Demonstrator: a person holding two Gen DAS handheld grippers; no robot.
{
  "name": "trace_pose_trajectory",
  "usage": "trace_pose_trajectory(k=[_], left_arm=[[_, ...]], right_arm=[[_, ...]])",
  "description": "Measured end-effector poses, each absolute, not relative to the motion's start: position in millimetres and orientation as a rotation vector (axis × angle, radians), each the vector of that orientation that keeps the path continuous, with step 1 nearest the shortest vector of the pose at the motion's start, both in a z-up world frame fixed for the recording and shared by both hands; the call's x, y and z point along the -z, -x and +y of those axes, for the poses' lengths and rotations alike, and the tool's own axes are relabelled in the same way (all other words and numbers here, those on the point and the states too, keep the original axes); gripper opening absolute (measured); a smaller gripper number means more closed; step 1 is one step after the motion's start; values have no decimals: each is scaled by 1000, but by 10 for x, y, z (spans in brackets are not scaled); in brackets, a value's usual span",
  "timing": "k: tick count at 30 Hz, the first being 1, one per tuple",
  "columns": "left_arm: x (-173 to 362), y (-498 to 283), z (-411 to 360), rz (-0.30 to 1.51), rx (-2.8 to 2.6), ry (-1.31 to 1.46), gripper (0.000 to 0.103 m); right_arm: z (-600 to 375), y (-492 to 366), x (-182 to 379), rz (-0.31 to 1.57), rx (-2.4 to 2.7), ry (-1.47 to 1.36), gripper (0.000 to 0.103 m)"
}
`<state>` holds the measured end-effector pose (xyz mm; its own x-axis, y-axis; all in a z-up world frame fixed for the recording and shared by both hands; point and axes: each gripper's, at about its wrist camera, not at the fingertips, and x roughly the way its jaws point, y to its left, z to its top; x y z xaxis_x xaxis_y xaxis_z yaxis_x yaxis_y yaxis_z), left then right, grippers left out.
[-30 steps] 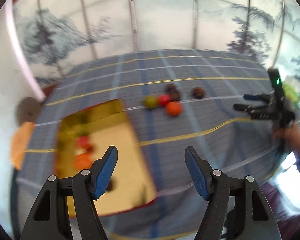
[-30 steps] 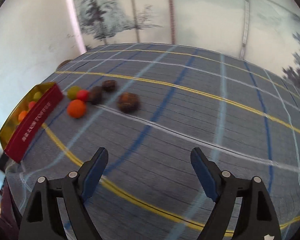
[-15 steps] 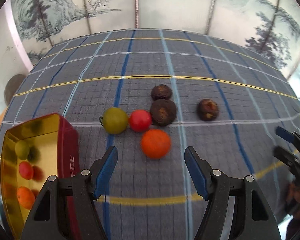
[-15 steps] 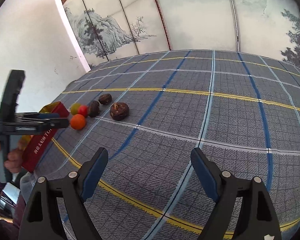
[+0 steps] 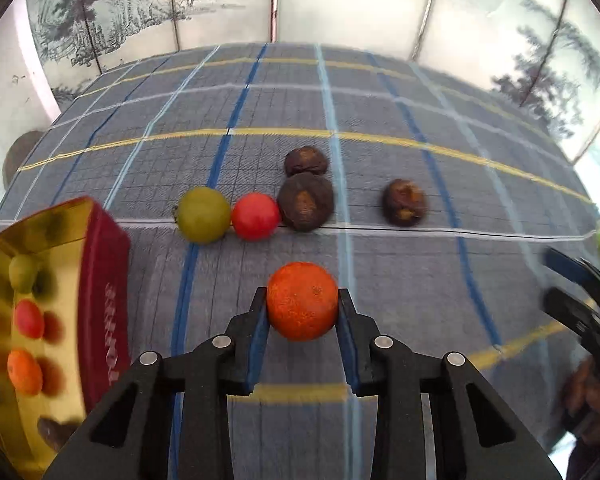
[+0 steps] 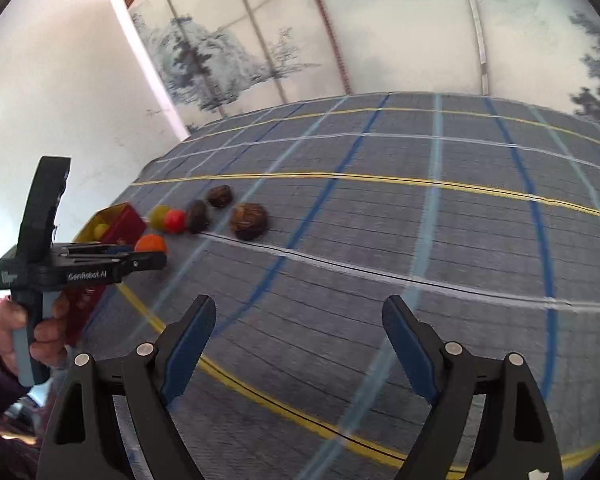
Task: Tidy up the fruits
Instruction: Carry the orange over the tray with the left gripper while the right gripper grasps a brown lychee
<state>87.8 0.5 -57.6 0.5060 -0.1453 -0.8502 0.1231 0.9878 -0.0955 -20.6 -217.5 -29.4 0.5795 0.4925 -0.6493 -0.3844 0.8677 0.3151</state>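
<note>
The left gripper, jaws just closed, clamps the orange at lower centre. Above it lie green, red and apparently three dark fruits; the tin sits left. The right gripper stands open, empty.

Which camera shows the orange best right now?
Left wrist: the orange sits large and sharp, pinched between the left gripper pads. Right wrist shows it small, far left, partly behind that gripper.
</note>
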Motion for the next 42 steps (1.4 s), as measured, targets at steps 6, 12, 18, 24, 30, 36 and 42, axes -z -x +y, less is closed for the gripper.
trace_pose_trajectory(k=[6,12,18,24,30,36,42], left_arm=[[243,-523,72,991,181,28,34],[16,-298,256,959,155,44,34],[-144,-123,512,925,117,74,34],[-196,71,776,902,51,81,34],[-155,350,1247,885,-49,72,34],[-48,559,1587,892,-91,72,34],[122,591,1677,924,-87,77,34]], right_arm=[[-1612,-290,188,813,-662,31,83],[-1161,-660,298,839,-687,193,83],[-946,-805,499,911,-676,292,45],[-1029,-567,399,876,-644,253,35],[-1272,1,234,818,-618,135,35],[-1499,251,287,810,-540,67,35],[-1511,276,348,821,-502,66,35]])
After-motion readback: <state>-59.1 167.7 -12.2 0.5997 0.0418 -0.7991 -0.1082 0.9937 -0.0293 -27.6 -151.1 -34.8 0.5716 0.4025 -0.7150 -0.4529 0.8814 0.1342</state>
